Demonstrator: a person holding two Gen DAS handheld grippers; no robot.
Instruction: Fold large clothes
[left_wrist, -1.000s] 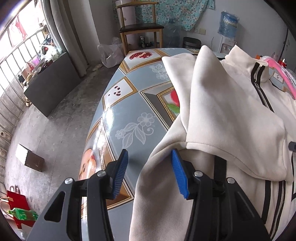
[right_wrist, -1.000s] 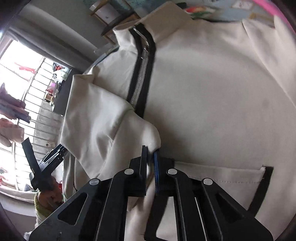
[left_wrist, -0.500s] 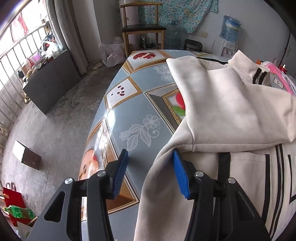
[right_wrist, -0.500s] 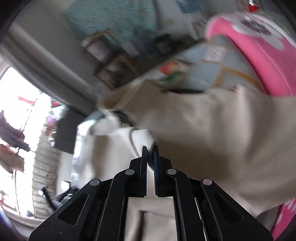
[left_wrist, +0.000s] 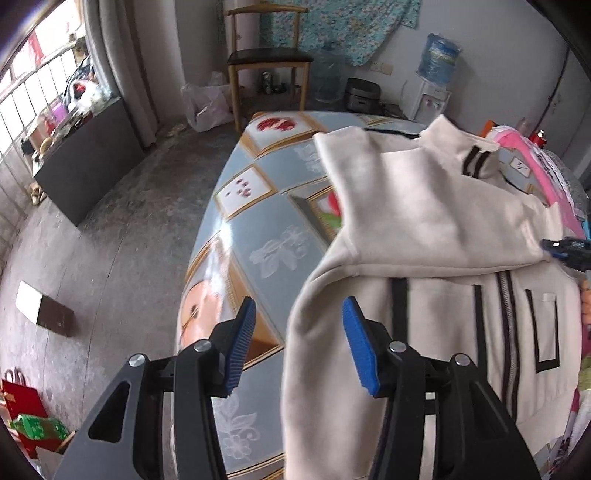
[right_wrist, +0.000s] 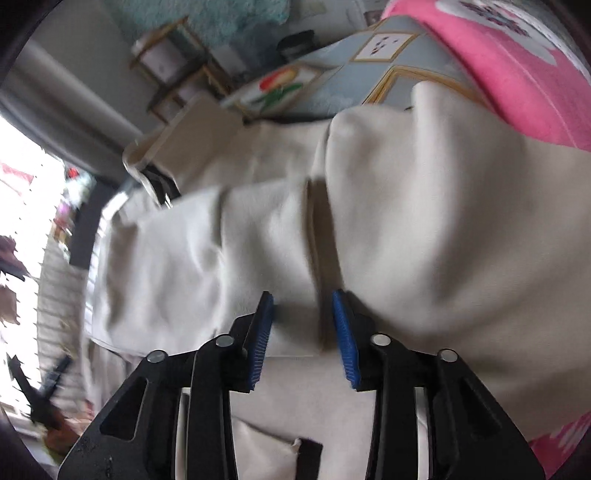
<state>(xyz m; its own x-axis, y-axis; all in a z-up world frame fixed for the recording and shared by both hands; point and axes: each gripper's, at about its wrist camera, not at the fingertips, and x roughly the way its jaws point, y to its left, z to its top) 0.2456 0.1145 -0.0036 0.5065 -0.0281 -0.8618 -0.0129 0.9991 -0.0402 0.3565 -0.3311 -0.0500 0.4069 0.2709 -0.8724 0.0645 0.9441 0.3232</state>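
Our left gripper (left_wrist: 298, 341) has its blue-padded fingers (left_wrist: 359, 347) standing apart with nothing pinched; the gap between them looks down on the jacket's (left_wrist: 424, 229) left side edge and the bare table (left_wrist: 258, 236) just beside it. The right pad sits above cream cloth, the left pad above patterned tabletop. Our right gripper (right_wrist: 302, 334) has its fingers (right_wrist: 341, 338) opening at this moment; the end of the folded sleeve (right_wrist: 229, 243) lies in the gap, and we see space between the pads and the cloth, so it is not clamped. The cream zip-up jacket lies front up on the table, its black-trimmed zipper (left_wrist: 508, 332) running toward us and a black-outlined pocket (left_wrist: 543, 332) to its right. The sleeve is folded across the chest, its cuff reaching the far right where our right gripper's tip shows at the edge of the left view. The collar (left_wrist: 458, 147) points to the far end of the table. The jacket's left edge runs close to the table's long left side, leaving a strip of open tabletop that widens toward the far end. To the right, a pink garment (right_wrist: 517, 70) lies against the jacket's shoulder, so there is little free table there. Past the table's left edge the floor (left_wrist: 110, 240) is open, with a wooden chair (left_wrist: 267, 55) beyond the far end.
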